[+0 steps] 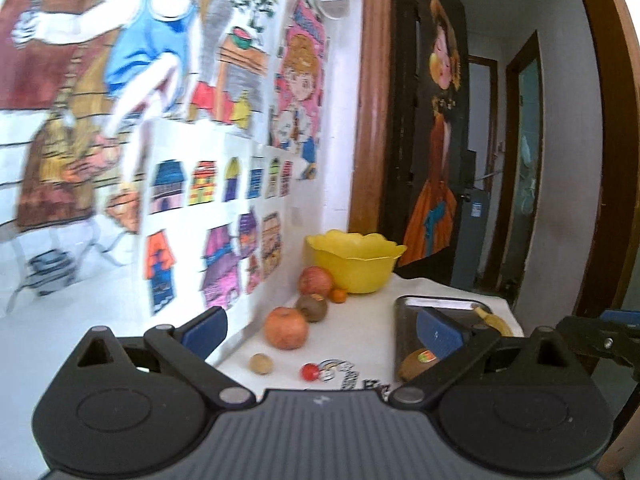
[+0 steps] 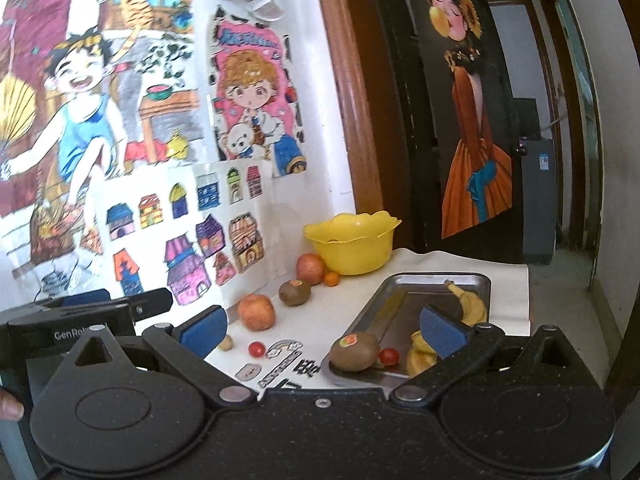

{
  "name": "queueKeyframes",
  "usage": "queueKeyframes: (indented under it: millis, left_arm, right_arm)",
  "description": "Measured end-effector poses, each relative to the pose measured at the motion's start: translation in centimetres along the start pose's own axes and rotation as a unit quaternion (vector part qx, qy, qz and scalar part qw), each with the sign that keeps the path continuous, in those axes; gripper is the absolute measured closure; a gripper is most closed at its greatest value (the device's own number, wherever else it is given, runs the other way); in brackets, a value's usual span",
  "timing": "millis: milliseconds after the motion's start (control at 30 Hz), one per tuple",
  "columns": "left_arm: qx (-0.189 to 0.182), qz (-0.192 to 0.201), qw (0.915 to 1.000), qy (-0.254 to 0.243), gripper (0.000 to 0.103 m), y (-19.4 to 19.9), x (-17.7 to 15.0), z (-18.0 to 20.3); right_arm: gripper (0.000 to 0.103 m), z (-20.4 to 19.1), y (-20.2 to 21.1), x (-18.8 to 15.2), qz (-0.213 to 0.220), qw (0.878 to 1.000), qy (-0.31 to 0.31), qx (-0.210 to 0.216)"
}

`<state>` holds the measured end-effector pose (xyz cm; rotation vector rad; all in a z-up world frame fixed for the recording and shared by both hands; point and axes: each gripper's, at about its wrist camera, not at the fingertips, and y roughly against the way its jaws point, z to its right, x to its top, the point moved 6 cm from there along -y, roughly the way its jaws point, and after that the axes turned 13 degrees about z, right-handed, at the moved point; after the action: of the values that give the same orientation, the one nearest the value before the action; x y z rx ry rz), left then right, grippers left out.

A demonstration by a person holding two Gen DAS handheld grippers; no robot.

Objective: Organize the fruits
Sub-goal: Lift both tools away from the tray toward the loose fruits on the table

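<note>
Hovering back from the white-clothed table (image 2: 460, 268), both grippers spread wide and empty, likely choosing a first pick: left gripper (image 1: 320, 330), right gripper (image 2: 322, 330). Waiting as receptacles: rectangular steel tray (image 2: 404, 280) already holding yellow bananas (image 2: 472, 304), scalloped yellow plastic bowl (image 2: 352, 248). Lying loose along the wall: reddish-orange apple (image 2: 257, 312), brown kiwi (image 2: 295, 292), small red cherry tomato (image 2: 257, 349).

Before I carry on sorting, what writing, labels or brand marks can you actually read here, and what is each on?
"GenRob…", rest cut off: on the left gripper body.
Sticker on the kiwi in the metal tray: unreadable.
Stickers on the tablecloth: unreadable.
Pink poster title: blurred.
</note>
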<state>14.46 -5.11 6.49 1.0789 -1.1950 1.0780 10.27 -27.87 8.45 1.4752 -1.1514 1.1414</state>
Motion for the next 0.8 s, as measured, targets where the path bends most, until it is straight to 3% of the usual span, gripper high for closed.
queueKeyframes:
  millis: [400, 800]
  left_arm:
    - [0.063, -0.030, 0.9975, -0.007, 0.000, 2.3, -2.1, -6.3]
    - [0.104, -0.053, 0.9932, -0.008, 0.000, 1.9, -3.5, -10.6]
  right_arm:
    - [0.001, -6.2, 0.5, -3.0, -0.038, 0.999, 0.011, 0.025]
    - [0.001, -10.6, -2.7, -4.4, -0.067, 0.996, 0.024, 0.051]
